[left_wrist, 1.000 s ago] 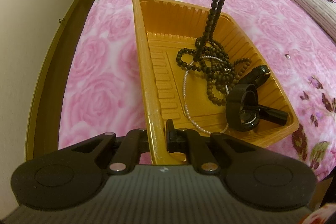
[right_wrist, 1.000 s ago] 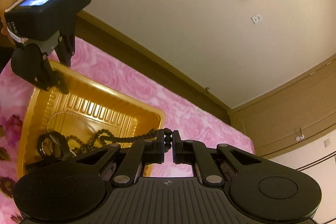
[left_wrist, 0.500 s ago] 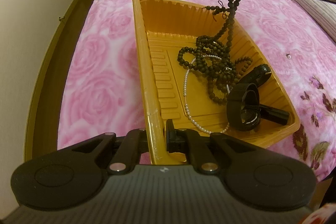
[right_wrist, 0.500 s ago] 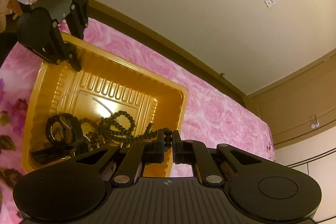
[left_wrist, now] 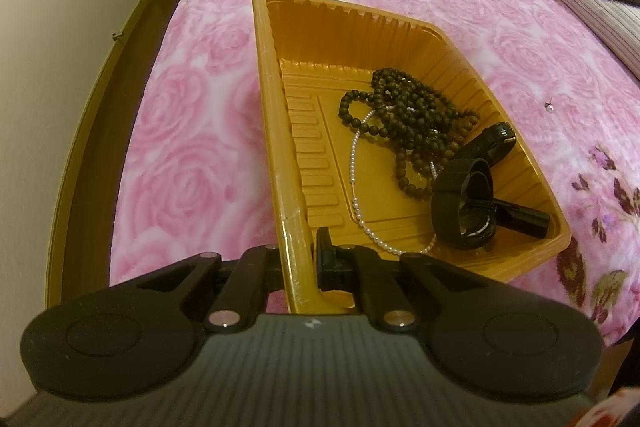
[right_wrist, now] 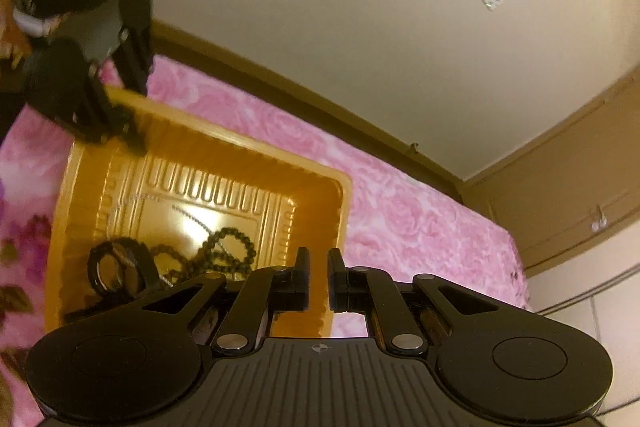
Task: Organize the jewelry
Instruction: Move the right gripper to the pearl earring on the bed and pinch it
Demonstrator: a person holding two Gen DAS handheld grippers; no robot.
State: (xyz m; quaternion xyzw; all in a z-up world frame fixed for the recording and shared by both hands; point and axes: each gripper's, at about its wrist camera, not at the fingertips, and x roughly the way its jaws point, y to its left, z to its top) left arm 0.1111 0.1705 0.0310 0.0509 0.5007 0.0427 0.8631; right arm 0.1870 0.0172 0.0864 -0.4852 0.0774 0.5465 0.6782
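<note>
Meanwhile left tool (left_wrist: 298, 259) clamps the gold tray (left_wrist: 276, 147) rim; right tool (right_wrist: 318, 281) apart, empty; no legible writing.

Tray (left_wrist: 276, 131): we see glossy ribbed orange plastic.
Bead necklace (left_wrist: 404, 111): dark, matt round beads.
Pearl strand (left_wrist: 354, 163): small, shiny white.
Bedspread (left_wrist: 192, 131): soft pink rose-print cloth.

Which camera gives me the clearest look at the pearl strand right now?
The left wrist view: the pearl strand runs in plain sight across the floor of the gold tray, partly under the dark bead necklace. The right wrist view is blurred; only a faint thin line on the tray floor there might be it.
</note>
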